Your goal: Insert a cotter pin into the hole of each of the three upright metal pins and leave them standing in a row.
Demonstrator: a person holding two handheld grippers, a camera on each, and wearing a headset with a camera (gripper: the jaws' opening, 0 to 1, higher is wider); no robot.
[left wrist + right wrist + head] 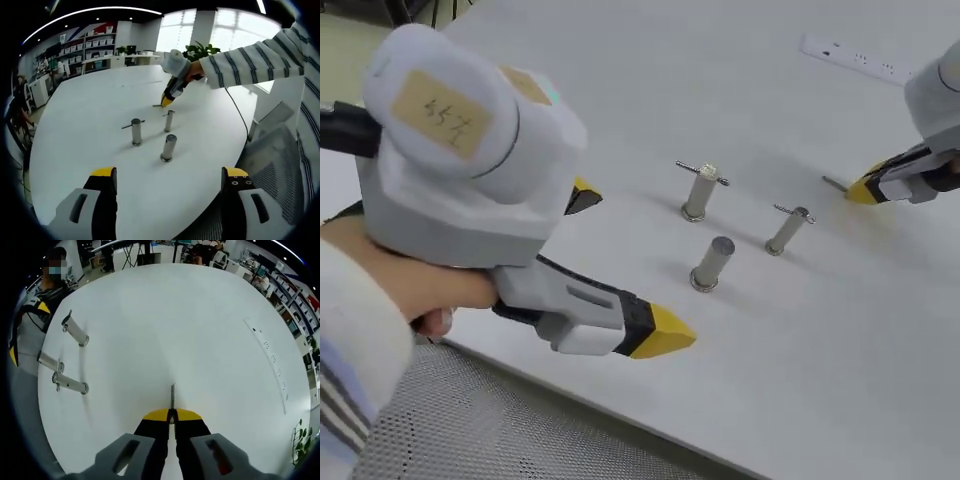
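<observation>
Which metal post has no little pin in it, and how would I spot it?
On the white table, three short metal posts stand close together. The bare post is the one nearest the left gripper. Its top is plain, while the other two each have a thin pin poked through.

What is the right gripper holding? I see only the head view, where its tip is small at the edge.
Observer: In the right gripper view, the right gripper has its jaws shut on a cotter pin that points straight forward.
Operator: Is the left one empty? Its body hides most of one jaw from me.
Observer: Yes. In the left gripper view, the left gripper has both jaws wide apart with nothing between them.
Operator: What stands ahead of it?
Observer: The bare metal pin stands nearest, roughly centred between the jaws.
</observation>
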